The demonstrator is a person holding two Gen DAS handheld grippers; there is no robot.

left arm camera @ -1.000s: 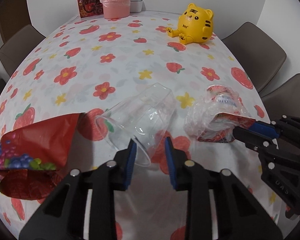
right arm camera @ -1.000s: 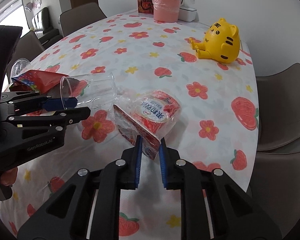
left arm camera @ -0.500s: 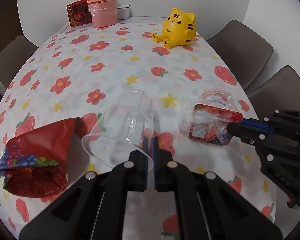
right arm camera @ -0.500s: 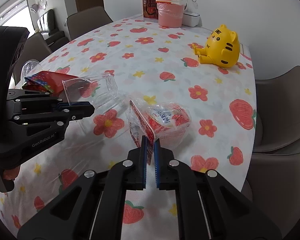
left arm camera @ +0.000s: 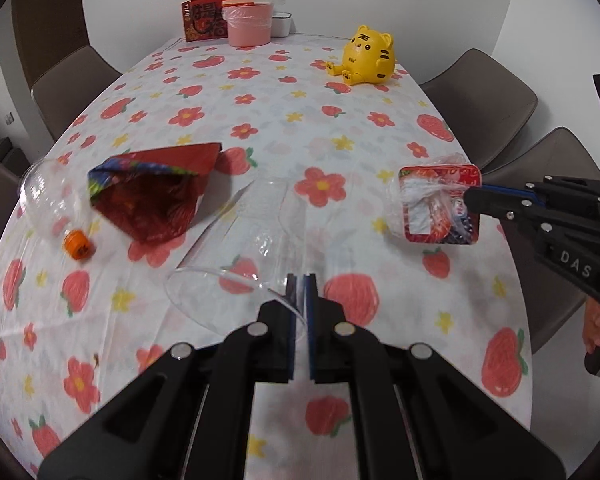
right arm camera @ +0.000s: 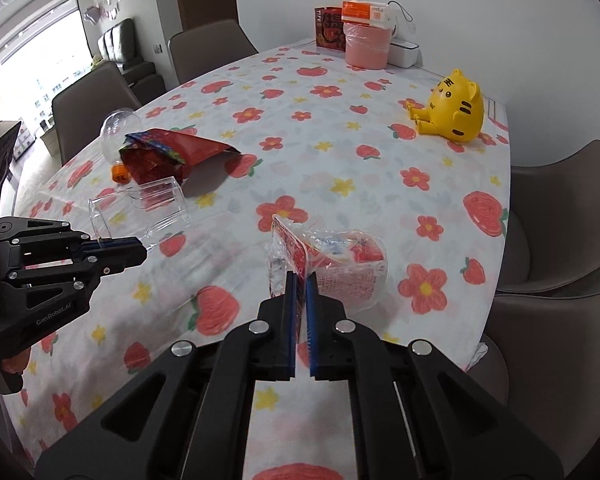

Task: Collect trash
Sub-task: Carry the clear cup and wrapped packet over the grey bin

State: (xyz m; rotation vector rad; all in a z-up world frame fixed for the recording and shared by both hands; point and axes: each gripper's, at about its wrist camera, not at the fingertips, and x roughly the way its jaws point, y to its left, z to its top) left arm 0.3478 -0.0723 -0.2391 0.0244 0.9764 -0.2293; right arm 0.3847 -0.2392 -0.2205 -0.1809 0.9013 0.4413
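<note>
Left wrist view: left gripper (left arm camera: 300, 284) low over table (left arm camera: 260, 92), jaws pinched tight on rim of clear cup (left arm camera: 256, 236). Right gripper (right arm camera: 300, 284) beside it, jaws squeezed on wrapped red pack (right arm camera: 340, 264), held above table.

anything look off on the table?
Just litter: a clear bottle on its side beside an open red bag. Left hand-held gripper pinches a tipped clear cup; right hand-held gripper a crumpled wrapper.

On the table (left arm camera: 340, 380), the bag (left arm camera: 156, 196) lies left of the cup (left arm camera: 252, 248); the tiger toy (left arm camera: 368, 62) sits far right.
</note>
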